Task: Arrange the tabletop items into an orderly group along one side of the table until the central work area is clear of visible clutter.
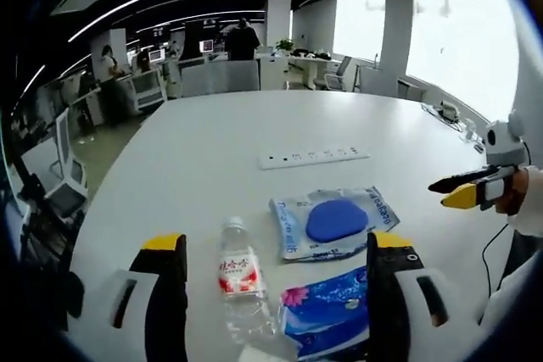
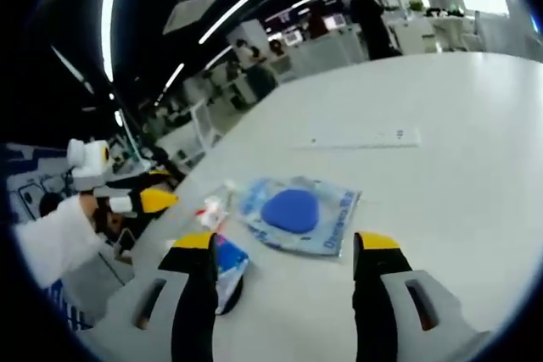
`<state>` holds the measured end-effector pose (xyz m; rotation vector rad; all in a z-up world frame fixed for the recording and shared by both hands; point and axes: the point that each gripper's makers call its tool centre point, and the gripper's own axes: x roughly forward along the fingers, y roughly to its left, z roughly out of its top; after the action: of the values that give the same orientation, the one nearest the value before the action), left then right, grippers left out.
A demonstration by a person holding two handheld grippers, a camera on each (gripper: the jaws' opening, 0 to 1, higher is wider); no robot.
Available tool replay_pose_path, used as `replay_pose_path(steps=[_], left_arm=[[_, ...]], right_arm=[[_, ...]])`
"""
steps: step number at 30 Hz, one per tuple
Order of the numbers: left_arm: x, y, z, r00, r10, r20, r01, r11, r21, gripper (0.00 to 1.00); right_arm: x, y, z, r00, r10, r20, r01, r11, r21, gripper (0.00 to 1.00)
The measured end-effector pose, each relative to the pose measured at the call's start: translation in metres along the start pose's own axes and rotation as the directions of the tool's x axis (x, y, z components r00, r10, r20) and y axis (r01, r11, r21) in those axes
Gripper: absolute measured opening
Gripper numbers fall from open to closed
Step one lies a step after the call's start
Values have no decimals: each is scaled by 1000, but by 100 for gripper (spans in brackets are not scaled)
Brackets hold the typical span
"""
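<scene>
Looking at the table: we see a big white table [image 1: 212,150] with a few things lying near its close edge.
Left tongs: our left gripper [image 1: 276,252] has its jaws spread wide with nothing between the tips. It hangs over the near edge of the table.
Right tongs: our right gripper [image 2: 284,247] also has its jaws spread wide, pinching nothing.
Water bottle: the water bottle [image 1: 242,281] lies on its side between the left jaws, cap pointing away from us. It has a red and white label.
Blue pad pack: the clear pack with a blue pad [image 1: 335,220] lies flat, just right of the bottle and a little farther away. In the right gripper view it sits between the right jaws, just past their tips.
Blue flower pack: the blue flower pack [image 1: 327,311] lies close to us, right of the bottle, next to the right jaw of the left tongs. We cannot tell if it touches the bottle.
Power strip: the white power strip [image 1: 314,157] lies farther out, well apart from the other things.
Far room: desks, chairs and a few people stand far behind the table.
</scene>
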<state>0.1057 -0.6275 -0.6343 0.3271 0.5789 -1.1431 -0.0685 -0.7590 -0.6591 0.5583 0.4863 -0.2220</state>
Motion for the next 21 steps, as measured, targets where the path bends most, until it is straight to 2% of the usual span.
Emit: replay_pose_path(steps=[12,21], left_arm=[[-13,-1,-25,999,-3,-39,3,1000,-5,83],[-25,-7,-57,997,-5,-78,3,1000,-23,81]], right_arm=[[-5,5,-16,1000,19,-25,-19,1000,19,60],[-9,15,-34,998,43,-47,-42,999,28,58]])
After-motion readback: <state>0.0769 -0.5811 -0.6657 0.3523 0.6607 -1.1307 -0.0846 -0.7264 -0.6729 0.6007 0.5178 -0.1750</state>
